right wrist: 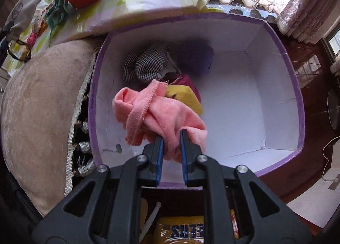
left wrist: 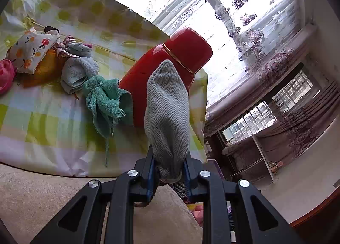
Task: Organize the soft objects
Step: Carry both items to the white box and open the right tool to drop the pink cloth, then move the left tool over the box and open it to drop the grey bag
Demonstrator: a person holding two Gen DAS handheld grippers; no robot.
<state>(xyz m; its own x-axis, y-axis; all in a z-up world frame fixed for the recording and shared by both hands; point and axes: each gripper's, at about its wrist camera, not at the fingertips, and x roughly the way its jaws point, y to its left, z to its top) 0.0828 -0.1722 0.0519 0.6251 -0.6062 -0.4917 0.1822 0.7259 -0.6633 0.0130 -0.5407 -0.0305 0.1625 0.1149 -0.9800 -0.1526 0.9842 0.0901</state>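
Pink cloth held over the box, grey pouch waiting.
Your right gripper (right wrist: 171, 137) had its fingers clamped on the pink cloth (right wrist: 157, 112), directly above the purple box (right wrist: 298, 103); your left gripper (left wrist: 170, 165) gripped the grey pouch (left wrist: 166, 108), farther off over the surface (left wrist: 42, 116).

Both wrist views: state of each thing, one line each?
left gripper: shut on grey herringbone pouch, held up above the table.
right gripper: shut on pink cloth, over the box.
purple box: open, partly filled with soft items.
checked cloth: lying in the box.
yellow item: in the box, partly under the pink cloth.
green towel: crumpled on the table.
red flask: capped, upright.
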